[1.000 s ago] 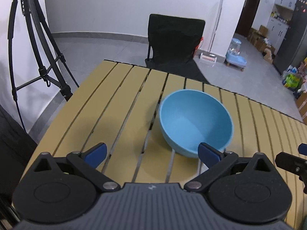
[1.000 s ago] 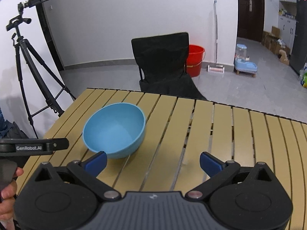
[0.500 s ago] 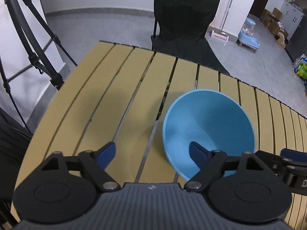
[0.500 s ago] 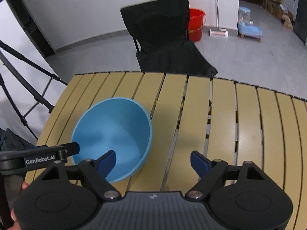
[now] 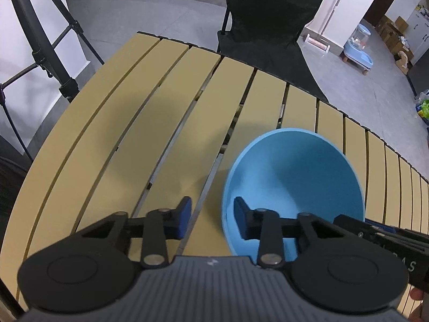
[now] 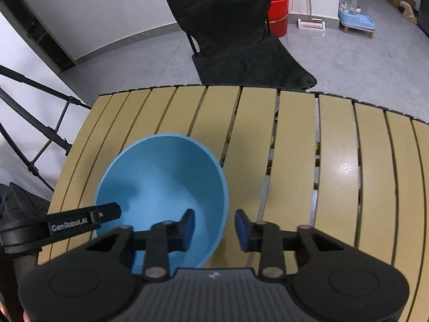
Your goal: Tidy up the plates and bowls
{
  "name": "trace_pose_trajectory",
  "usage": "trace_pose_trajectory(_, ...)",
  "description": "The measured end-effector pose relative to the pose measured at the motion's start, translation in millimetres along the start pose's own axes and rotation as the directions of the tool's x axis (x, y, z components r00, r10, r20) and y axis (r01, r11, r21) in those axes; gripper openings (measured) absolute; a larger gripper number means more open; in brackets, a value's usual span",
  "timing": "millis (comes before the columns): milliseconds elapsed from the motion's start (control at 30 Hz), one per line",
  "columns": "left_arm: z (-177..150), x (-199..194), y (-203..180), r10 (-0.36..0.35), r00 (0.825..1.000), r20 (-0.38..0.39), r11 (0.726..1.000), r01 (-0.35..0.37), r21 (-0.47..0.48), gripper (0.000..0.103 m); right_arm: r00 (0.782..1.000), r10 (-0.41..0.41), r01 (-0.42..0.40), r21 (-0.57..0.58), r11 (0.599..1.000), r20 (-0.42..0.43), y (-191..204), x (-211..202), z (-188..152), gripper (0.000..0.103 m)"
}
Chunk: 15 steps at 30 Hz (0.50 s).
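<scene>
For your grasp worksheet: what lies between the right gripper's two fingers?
The blue bowl's rim wall stands between the right gripper's fingers, seen in the right wrist view.

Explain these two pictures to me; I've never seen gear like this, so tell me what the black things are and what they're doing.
Each picture comes from a camera on a hand-held gripper, looking along its two blue-tipped fingers. A person holds one per hand. The left gripper straddles the left rim of a blue bowl standing on a slatted table. The right gripper straddles the opposite rim. Both jaws have narrowed but still show a gap, so the bowl is not yet clamped. A black folding chair stands behind the table.
</scene>
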<state>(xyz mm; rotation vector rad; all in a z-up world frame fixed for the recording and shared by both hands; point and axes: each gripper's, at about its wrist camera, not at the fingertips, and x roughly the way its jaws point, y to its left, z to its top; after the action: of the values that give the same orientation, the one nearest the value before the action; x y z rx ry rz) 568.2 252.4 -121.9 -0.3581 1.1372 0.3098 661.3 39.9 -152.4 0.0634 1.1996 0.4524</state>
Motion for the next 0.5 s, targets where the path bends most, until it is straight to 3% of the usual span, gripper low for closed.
trace_pose_trajectory(200, -3, 0, -5, -0.003, 1.000, 0.011, 1.000, 0.003, -0.002, 0.008, 1.000, 0.001, -0.001, 0.017, 1.000, -0.002, -2, 4, 0, 0.009)
trace_pose_trajectory(500, -7, -5, -14, 0.018, 0.999, 0.041, 1.000, -0.019, 0.021, 0.007, 1.000, -0.003, 0.003, 0.027, 1.000, 0.020, -5, 3, -5, 0.008)
